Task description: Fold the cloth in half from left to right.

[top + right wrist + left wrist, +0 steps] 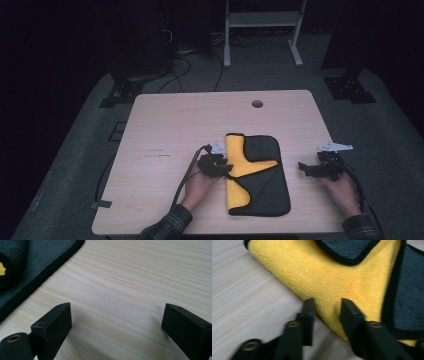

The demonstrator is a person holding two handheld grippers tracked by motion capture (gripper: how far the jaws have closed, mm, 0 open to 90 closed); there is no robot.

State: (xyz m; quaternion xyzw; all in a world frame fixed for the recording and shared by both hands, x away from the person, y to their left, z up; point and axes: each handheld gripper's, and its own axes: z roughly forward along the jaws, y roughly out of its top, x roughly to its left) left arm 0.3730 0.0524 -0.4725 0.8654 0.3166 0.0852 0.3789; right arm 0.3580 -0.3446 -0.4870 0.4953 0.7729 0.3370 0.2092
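A folded cloth (257, 187), yellow on one face and dark grey on the other with black trim, lies flat at the middle of the wooden table (165, 130). My left gripper (220, 165) sits at the cloth's left side. In the left gripper view the gripper (327, 303) has its jaws a little apart, straddling the folded yellow edge of the cloth (332, 277), which is not lifted. My right gripper (307, 169) rests to the right of the cloth. Seen in the right gripper view, the gripper (117, 315) stands wide open over bare wood, with the cloth's grey corner (37, 260) off to its upper left.
A round cable hole (257, 103) is near the table's far edge. A strip of tape (101, 204) marks the front left edge. Behind the table stand a white frame (260, 20), black stand bases and loose cables on a grey floor.
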